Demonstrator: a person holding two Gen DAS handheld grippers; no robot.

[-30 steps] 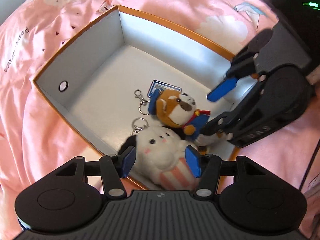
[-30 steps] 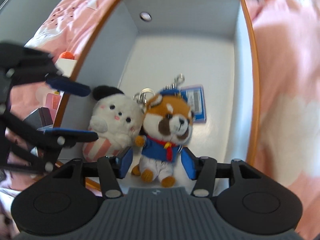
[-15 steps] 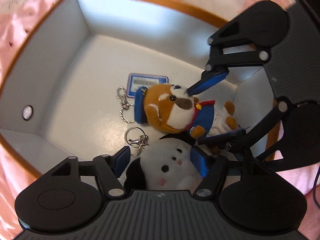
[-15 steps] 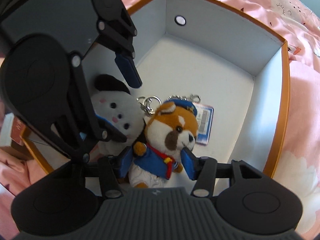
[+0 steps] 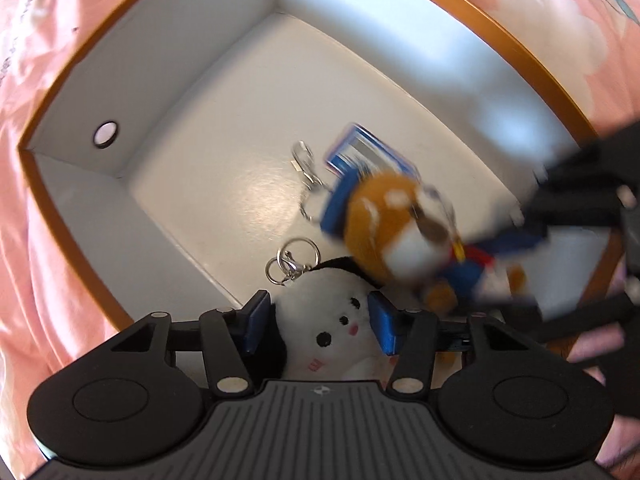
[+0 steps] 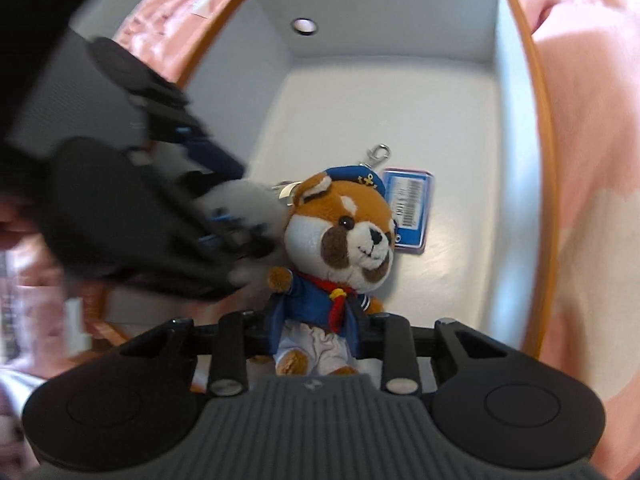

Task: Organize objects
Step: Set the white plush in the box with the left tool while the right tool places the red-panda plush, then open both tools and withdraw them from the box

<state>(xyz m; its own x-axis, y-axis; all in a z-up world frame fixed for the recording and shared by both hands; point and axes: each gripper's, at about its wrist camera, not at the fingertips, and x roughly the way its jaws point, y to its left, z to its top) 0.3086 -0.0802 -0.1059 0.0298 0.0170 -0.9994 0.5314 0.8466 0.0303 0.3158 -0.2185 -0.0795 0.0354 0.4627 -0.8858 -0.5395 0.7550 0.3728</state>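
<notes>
An orange-rimmed white box (image 5: 76, 236) (image 6: 542, 128) lies on pink bedding. My left gripper (image 5: 318, 326) is shut on a white plush dog (image 5: 332, 332) with a key ring (image 5: 292, 264), over the box's near edge. My right gripper (image 6: 314, 328) is shut on a brown sailor plush (image 6: 340, 240), squeezing its blue jacket. That plush shows blurred in the left wrist view (image 5: 404, 236), held by the right gripper (image 5: 516, 272). Its blue barcode tag (image 6: 408, 212) hangs behind it. The left gripper shows blurred at the left of the right wrist view (image 6: 224, 208).
The pink patterned bedding (image 5: 48, 32) surrounds the box. The box's far wall has a round hole (image 6: 303, 25). Blurred items lie outside the box at the lower left of the right wrist view (image 6: 24, 308).
Both grippers have closed on their plush toys, which were lying in the box between open fingers. The sailor plush is now lifting, with its tag dangling off the floor.
</notes>
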